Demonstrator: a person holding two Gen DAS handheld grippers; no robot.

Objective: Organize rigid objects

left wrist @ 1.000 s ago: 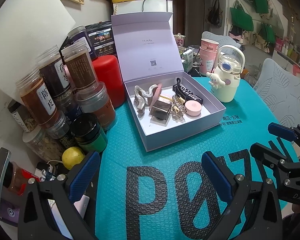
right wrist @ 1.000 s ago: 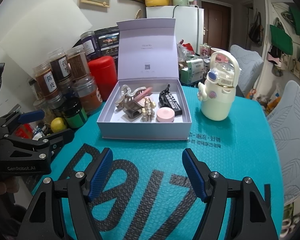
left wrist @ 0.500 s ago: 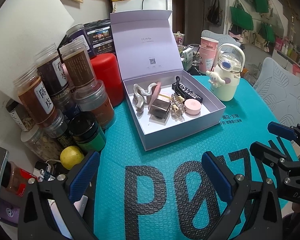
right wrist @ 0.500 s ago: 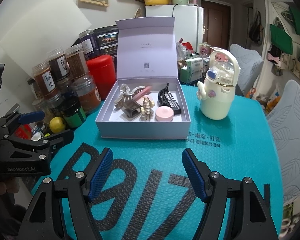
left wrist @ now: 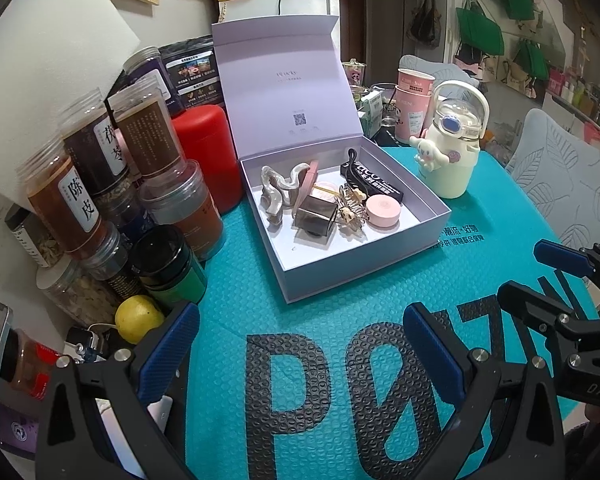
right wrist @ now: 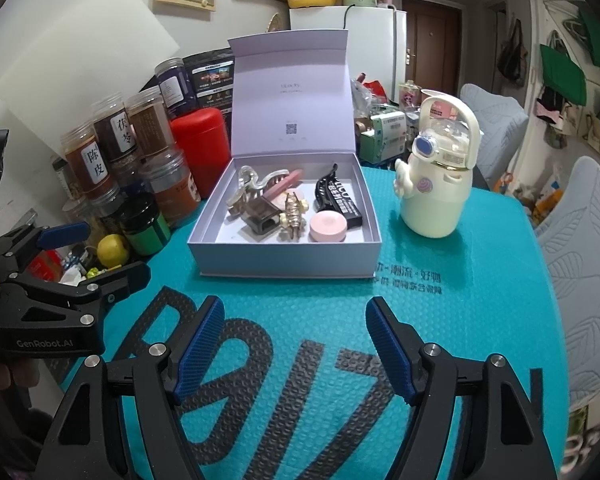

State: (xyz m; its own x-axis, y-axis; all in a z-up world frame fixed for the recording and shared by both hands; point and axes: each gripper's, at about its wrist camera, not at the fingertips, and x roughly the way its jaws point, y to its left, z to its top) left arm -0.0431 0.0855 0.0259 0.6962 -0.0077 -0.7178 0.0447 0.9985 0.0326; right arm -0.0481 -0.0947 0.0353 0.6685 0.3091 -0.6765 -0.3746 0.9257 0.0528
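Note:
An open lilac gift box [left wrist: 364, 268] [right wrist: 284, 266] stands on the teal mat with its lid upright. Inside lie a pearly hair claw [left wrist: 278, 190] [right wrist: 246, 186], a smoky square clip [left wrist: 314, 216] [right wrist: 260, 214], a gold claw clip [left wrist: 350, 210] [right wrist: 294, 212], a round pink case [left wrist: 382, 210] [right wrist: 328, 227] and a black labelled item [left wrist: 374, 180] [right wrist: 338, 198]. My left gripper [left wrist: 300, 352] is open and empty, short of the box. My right gripper [right wrist: 296, 346] is open and empty, also short of the box.
A cream character bottle [left wrist: 452, 148] [right wrist: 440, 176] stands right of the box. Several spice jars [left wrist: 80, 196] [right wrist: 120, 148], a red canister [left wrist: 208, 152] [right wrist: 198, 148] and a lemon [left wrist: 138, 318] [right wrist: 112, 250] crowd the left. Pink cups [left wrist: 412, 100] stand behind.
Both views have shifted slightly, the box sitting a little higher and farther. Both grippers stay open and empty.

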